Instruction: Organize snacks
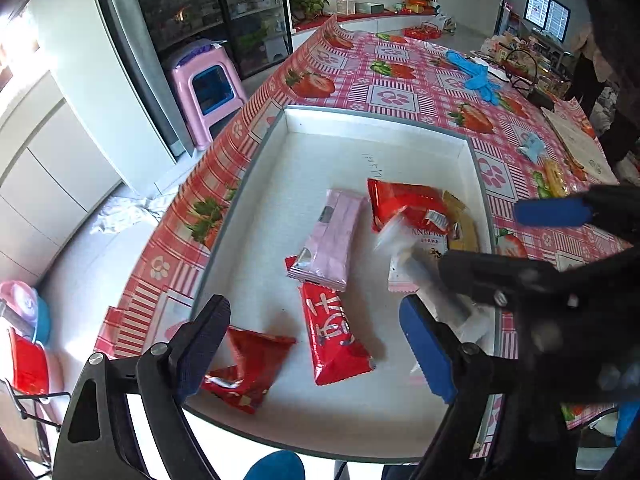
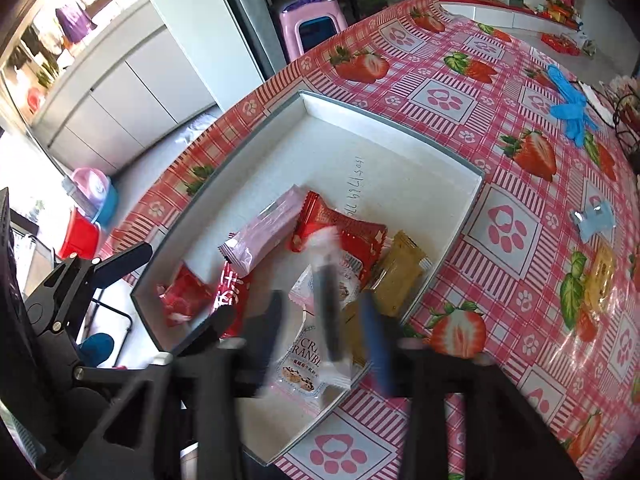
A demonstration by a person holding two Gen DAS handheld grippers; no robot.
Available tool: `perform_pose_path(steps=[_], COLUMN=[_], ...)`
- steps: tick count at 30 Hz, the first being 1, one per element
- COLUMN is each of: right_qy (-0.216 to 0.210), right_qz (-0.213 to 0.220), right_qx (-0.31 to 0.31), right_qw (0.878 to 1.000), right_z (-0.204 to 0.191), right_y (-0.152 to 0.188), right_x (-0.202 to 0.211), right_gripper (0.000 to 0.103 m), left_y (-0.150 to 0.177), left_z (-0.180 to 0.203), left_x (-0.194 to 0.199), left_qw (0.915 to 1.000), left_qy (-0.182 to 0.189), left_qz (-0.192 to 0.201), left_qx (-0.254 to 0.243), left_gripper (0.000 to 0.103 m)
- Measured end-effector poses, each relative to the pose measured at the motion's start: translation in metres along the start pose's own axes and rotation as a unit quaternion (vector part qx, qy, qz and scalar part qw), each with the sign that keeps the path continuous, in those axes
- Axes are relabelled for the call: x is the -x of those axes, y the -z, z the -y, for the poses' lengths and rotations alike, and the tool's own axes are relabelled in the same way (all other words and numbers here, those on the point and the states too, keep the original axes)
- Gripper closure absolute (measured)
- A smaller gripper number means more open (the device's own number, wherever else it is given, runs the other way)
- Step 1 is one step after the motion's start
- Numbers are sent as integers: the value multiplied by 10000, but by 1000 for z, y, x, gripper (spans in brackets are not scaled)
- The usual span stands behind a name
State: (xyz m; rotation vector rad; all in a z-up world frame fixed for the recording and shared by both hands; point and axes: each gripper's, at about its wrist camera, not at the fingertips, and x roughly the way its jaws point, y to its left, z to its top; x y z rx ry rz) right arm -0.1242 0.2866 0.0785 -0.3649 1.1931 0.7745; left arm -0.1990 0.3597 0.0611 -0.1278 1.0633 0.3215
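A white shallow tray lies on the strawberry tablecloth. It holds a pink packet, three red packets, a yellow-brown packet and a white cranberry packet. My left gripper is open over the tray's near end, straddling a red packet without touching it. My right gripper is open over the tray's right side. A blurred dark snack in clear wrap hangs loose between its fingers. Another yellow snack lies on the cloth outside the tray.
Blue gloves and a light blue clip lie on the table's far right. A wire basket stands beyond the gloves. The table edge drops off left of the tray, with a pink stool on the floor.
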Motion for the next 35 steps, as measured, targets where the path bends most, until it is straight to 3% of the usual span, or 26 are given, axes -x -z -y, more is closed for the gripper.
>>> perform_pose_path(steps=[3, 5, 9, 13, 19, 30, 35], right_qy=[465, 748, 996, 960, 958, 906, 905], right_qz=[55, -30, 41, -61, -97, -121, -140], right_qx=[343, 531, 691, 722, 757, 767, 748], right_qw=[9983, 9958, 9926, 9927, 9925, 9929, 9930], right_z=[-5, -8, -6, -6, -7, -9, -8], right_y=[0, 1, 4, 5, 7, 10, 11], right_x=[7, 8, 8, 6, 4, 3, 2], right_gripper=[15, 2, 0, 0, 0, 0, 0], left_y=[2, 3, 5, 11, 12, 12, 13], left_z=[-3, -5, -7, -4, -3, -2, -1], left_x=[-2, -5, -13, -15, -7, -11, -5], left_qw=[9999, 9996, 9981, 9984, 9992, 9987, 9996], left_qy=[106, 236, 358, 183, 59, 91, 146], left_qz=[23, -89, -406, -501, -336, -433, -193], left_qx=[62, 151, 282, 210, 194, 262, 172], left_gripper=[14, 14, 14, 1, 1, 1, 1])
